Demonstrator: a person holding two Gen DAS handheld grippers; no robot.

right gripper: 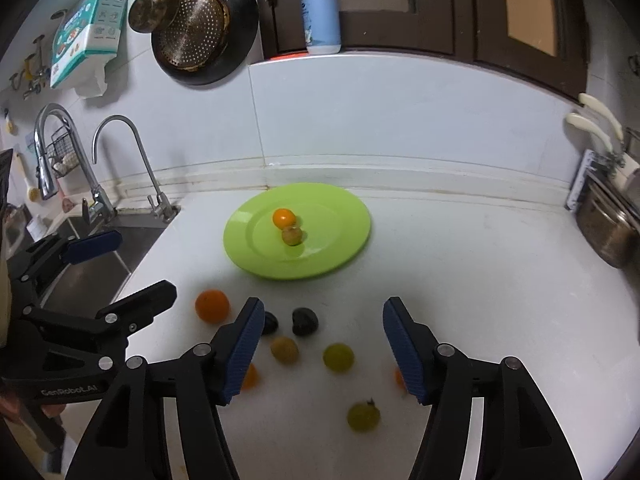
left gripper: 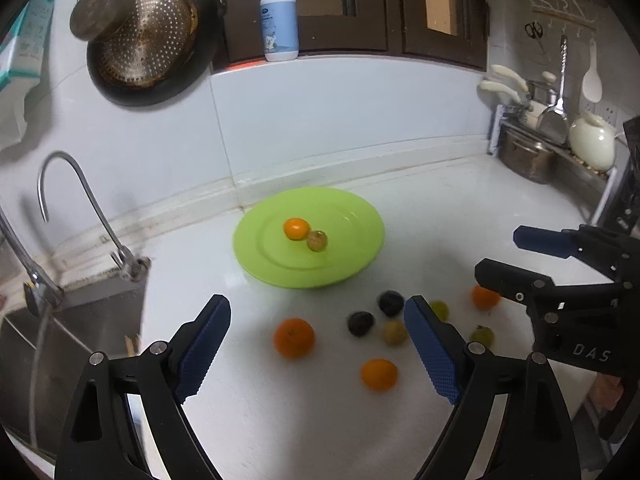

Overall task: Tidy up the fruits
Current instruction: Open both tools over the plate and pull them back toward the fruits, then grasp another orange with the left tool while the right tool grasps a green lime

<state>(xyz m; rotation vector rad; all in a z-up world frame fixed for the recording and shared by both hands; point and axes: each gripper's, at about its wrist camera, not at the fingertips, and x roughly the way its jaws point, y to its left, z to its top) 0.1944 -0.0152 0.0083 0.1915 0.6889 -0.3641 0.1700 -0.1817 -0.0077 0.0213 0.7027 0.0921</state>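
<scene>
We see lots of bare white counter [right gripper: 460, 280] to the right of the green plate [right gripper: 340, 252], so a gripper could pass there. Loose fruits [right gripper: 338, 357] lie scattered in front of the plate and block the near way. The sink [right gripper: 100, 264] and its taps [right gripper: 120, 160] stand to the left. Steel pots [left gripper: 524, 160] crowd the far right corner.

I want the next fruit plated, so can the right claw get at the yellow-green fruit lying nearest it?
Probably yes. The right claw is open and empty, and the yellow-green fruit lies on the bare counter between its fingers' line, apart from its neighbours, nothing over it.
</scene>
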